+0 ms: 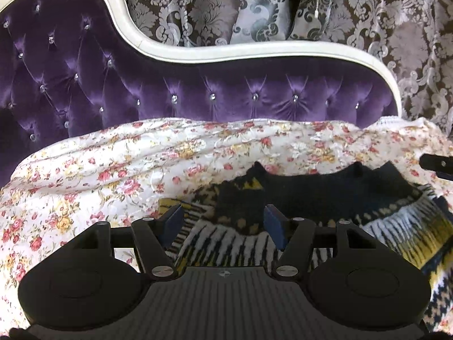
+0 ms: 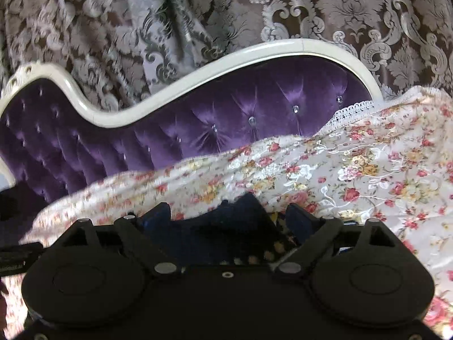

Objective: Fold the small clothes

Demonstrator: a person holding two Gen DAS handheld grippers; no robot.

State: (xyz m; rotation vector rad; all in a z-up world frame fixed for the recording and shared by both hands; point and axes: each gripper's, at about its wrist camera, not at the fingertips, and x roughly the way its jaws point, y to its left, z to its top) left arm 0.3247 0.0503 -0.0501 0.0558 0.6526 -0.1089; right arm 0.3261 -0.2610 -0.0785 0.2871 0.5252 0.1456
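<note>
A small knitted garment (image 1: 297, 198), dark navy with white, yellow and black patterned bands, lies on the floral cover (image 1: 99, 164). My left gripper (image 1: 223, 215) is open, its blue pads either side of the garment's left part, close over it. In the right wrist view my right gripper (image 2: 229, 215) is open with the navy part of the garment (image 2: 226, 226) between its fingers. The right gripper's tip shows at the right edge of the left wrist view (image 1: 436, 164).
The floral cover (image 2: 368, 175) with a lace edge drapes a purple tufted sofa back (image 1: 198, 93) with a white frame (image 1: 254, 51). Patterned grey-brown curtains (image 2: 254, 8) hang behind it.
</note>
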